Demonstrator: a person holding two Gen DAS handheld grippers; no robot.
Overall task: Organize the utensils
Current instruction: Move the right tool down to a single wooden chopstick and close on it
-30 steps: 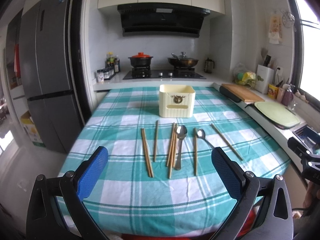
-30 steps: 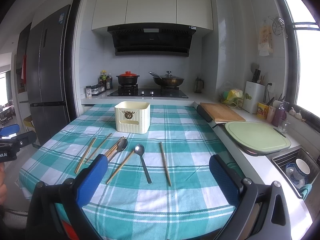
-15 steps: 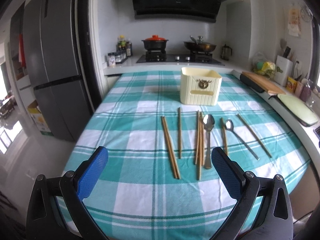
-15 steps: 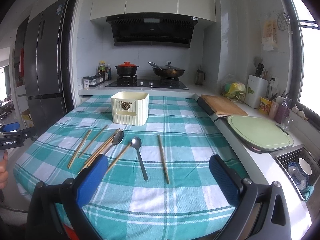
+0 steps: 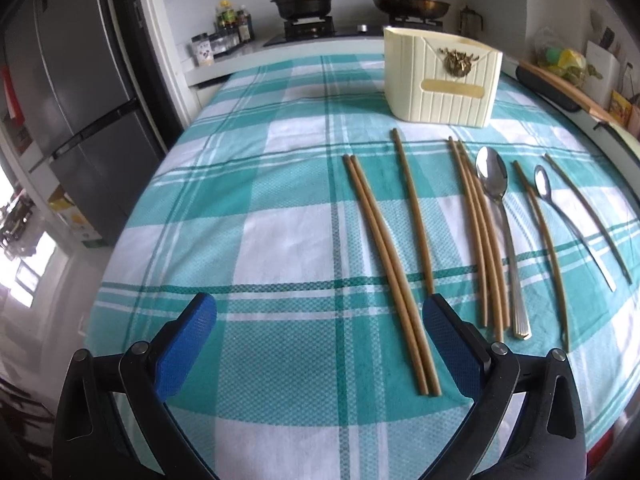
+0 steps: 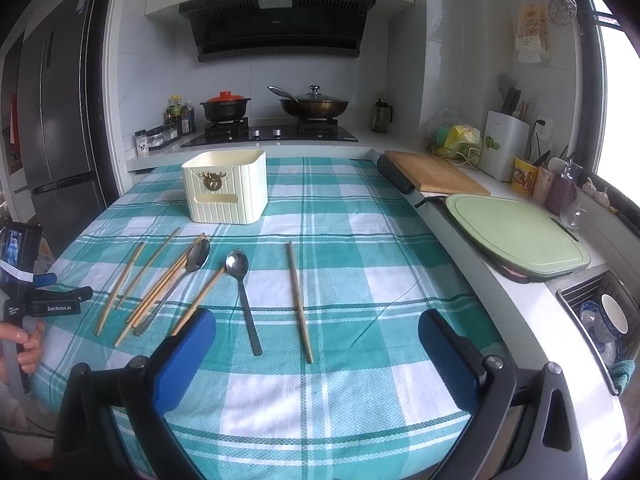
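Note:
A cream utensil holder stands upright at the far side of the checked tablecloth. In front of it lie several wooden chopsticks and two steel spoons, a large spoon and a small spoon. A pair of chopsticks lies closest to my left gripper, its near ends just inside the right finger. That gripper is open and low over the cloth. My right gripper is open with nothing between its fingers; a single chopstick ends just ahead of it.
The table's left edge drops to the floor beside a grey fridge. A wooden board and a green board lie on the counter to the right, with a sink nearer. A stove with pots is behind. A person's hand holds the other tool at the left.
My left gripper has moved forward and down toward the table, so the chopsticks now lie close in front of its fingers. My right gripper has edged slightly forward. Nothing was picked up.

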